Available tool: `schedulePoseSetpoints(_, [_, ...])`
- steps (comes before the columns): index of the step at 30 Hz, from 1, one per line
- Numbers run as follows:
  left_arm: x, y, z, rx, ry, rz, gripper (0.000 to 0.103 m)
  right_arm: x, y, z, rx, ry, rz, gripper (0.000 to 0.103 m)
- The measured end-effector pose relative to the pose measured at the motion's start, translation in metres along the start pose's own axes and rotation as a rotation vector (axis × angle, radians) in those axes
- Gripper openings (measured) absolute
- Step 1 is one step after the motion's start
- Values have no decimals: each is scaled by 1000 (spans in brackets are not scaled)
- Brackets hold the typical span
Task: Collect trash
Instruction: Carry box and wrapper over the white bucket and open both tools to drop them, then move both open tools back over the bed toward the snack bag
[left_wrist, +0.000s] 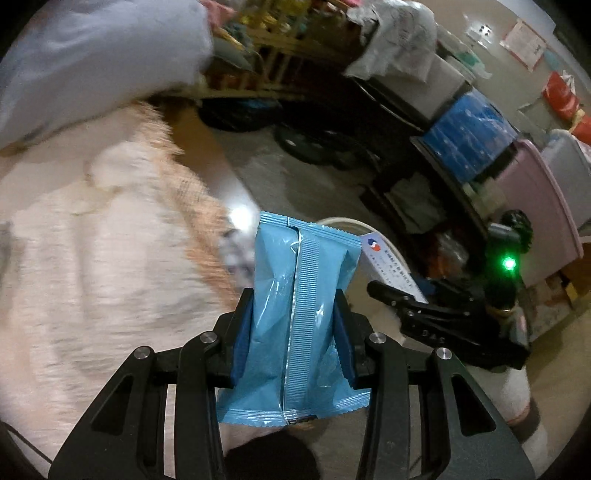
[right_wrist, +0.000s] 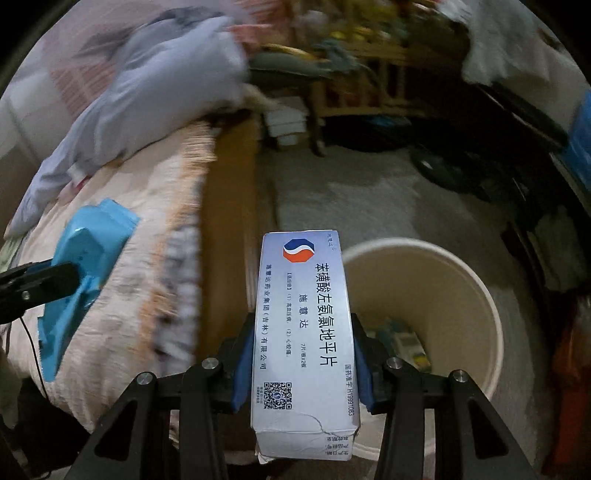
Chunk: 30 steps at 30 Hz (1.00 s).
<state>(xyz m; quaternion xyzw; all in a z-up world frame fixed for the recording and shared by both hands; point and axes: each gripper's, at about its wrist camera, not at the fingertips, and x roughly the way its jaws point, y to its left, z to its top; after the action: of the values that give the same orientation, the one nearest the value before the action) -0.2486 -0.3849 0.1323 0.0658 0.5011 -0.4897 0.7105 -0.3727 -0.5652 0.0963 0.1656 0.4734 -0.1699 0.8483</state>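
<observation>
Left claw (left_wrist: 293, 317): both blue pads clamped on a light-blue wrapper (left_wrist: 301, 295); the wrapper stands lengthwise between the jaws, crimped top edge well beyond the fingertips, crimped bottom edge hanging back below the pads; its ribbed back seam faces the camera, running straight down the middle; film dented where the pads press.

Right claw (right_wrist: 301, 350): both pads clamped on the long sides of a white medicine box (right_wrist: 301, 325); the box lies lengthwise along the fingers, printed face up, red-and-blue logo at the far end, QR code at the near end; the near end overhangs behind the pads and shows a crease.

Landmark: cream waste bin (right_wrist: 461, 280), open-topped, standing on the grey floor (right_wrist: 351, 184); some litter is visible at its bottom, too blurred to identify. The medicine box is just left of the bin, its right edge overlapping the bin's rim in the right wrist view; whether it is over the opening cannot be told. The wrapper is farther left of the bin, over a bed (right_wrist: 122, 280) covered by a pale patterned blanket with fringed edge; a grey-blue pillow (right_wrist: 147, 99) lies at the bed's far end, away from the bin.

In the left wrist view only an arc of the bin's rim shows, behind the wrapper's top right corner; the right claw sits right of it.
</observation>
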Motion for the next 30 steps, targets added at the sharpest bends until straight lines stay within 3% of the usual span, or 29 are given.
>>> schedulePoseSetpoints(10, [55,-37,11,-3,69,-82,38,10,-63,-27,144,29,-34,44])
schedulePoseSetpoints(15, [59,-44,14,2,48,-127,58,14,-78,-29,197,31,-43,46])
schedulePoseSetpoints(17, [58,-45,14,8,47,-133,59,12,-81,-29,218,30,-56,52])
schedulePoseSetpoints(20, [54,-37,11,4,53,-122,59,9,-82,-28,232,21,-62,64])
schedulePoseSetpoints(23, [48,-25,8,-15,50,-86,59,8,-75,-27,220,25,-59,64])
schedulePoseSetpoints(30, [18,5,-1,-2,-29,85,59,15,-48,-26,163,43,-47,64])
